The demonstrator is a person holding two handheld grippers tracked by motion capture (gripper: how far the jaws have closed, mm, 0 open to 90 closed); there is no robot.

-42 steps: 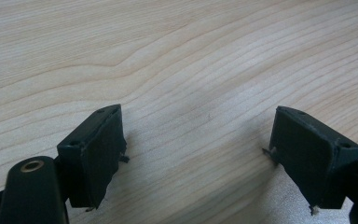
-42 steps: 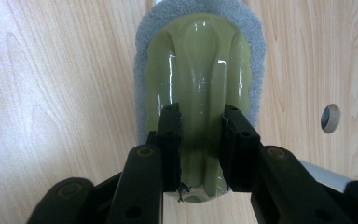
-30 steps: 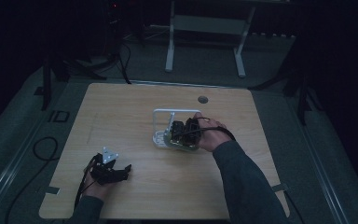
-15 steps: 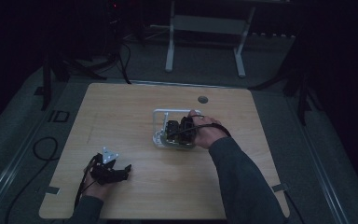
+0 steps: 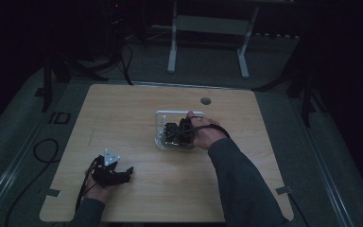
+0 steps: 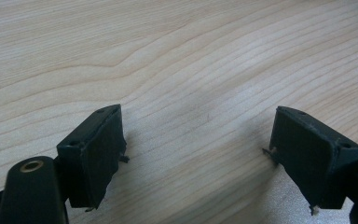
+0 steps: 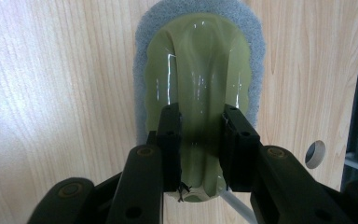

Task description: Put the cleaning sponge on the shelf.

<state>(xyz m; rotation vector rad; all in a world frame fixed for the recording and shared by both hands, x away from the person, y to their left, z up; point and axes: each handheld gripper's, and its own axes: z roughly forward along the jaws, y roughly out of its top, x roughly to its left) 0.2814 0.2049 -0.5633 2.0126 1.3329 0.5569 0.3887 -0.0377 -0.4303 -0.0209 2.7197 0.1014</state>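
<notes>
Wooden table (image 5: 137, 118) lay lit in a dark room; round hole (image 5: 205, 100) near far edge, right of centre. Served as landmark for all else.

Right forearm in grey sleeve (image 5: 243, 184) reached in from near edge twd table centre. Right hand (image 5: 207, 132) sat just near side of hole, over a clear tray (image 5: 163, 116) w/ white rim, approx mid-table.

Scrubber (image 7: 198, 60) seen in right gripper view: green plastic grip w/ raised ridge, on grey oval pad, lying flat on the wood, hole in table (image 7: 315, 154) off to lower right of that view. Whether scrubber sat inside tray or beside it: could not tell.

Right gripper (image 7: 200, 149) (image 5: 179, 132) pointed down at scrubber, jaws narrow, one each side of the ridge, pads touching or v. close to it; appeared clamped on the ridge.

Left gripper (image 5: 113, 172) low at table's near-left corner, well apart from tray, held in left hand (image 5: 97, 187), grey plate on top. Left gripper view: jaws wide apart, nothing between but bare wood, tips of left gripper (image 6: 198, 149) just above or resting on surface.
</notes>
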